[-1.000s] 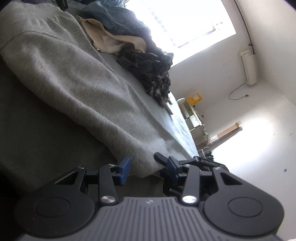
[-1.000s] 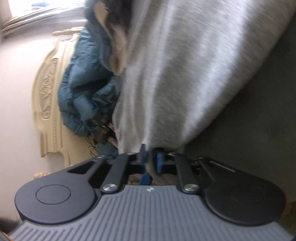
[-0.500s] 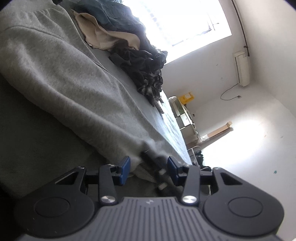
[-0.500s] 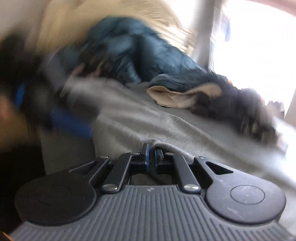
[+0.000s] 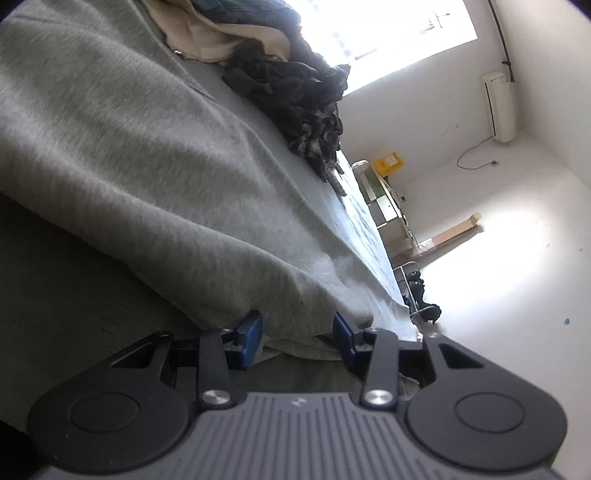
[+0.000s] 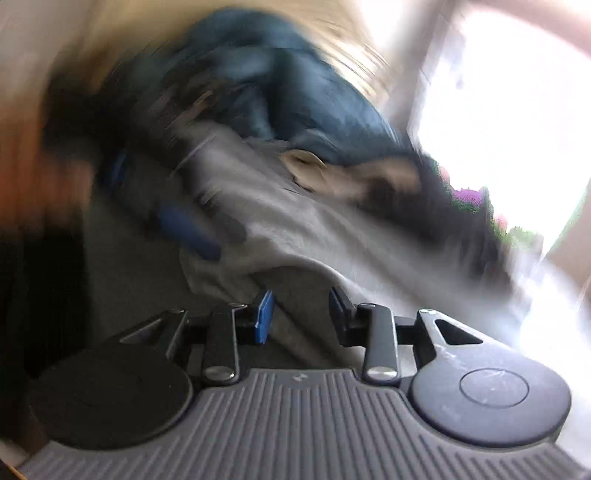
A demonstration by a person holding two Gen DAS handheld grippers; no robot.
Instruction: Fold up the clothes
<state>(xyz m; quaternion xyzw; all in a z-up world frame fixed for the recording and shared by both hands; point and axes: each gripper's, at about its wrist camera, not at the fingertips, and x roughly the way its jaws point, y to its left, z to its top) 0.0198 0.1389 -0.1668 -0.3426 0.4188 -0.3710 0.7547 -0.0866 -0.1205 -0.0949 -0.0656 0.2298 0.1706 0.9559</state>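
Right now the big grey sweatshirt (image 5: 155,155) lies spread out flat on the bed (image 5: 55,288). It stretches away from the left gripper (image 5: 297,334) toward a pile of other clothes at the far end.

From the left wrist view, the near edge of the grey sweatshirt sits between the two blue pads (image 5: 251,338) of the left gripper. The jaws stand apart. One pad is just beside the cloth edge on the left, and the other is just beside it on the right, but the pads do not squeeze the cloth. So the left gripper is not holding it.

The right wrist view is very blurry. The right gripper (image 6: 301,314) has its jaws opening, with a wide gap between them. A fold of the grey sweatshirt (image 6: 295,221) lies just in front of the gap and a bit of it reaches in between the jaws, but the pads do not press on it.

Far off on the bed lie a tan garment (image 5: 221,33) and a dark heap of clothes (image 5: 295,92). A blue blanket (image 6: 295,92) is bunched up behind them. Bright light comes through the window (image 5: 388,26).
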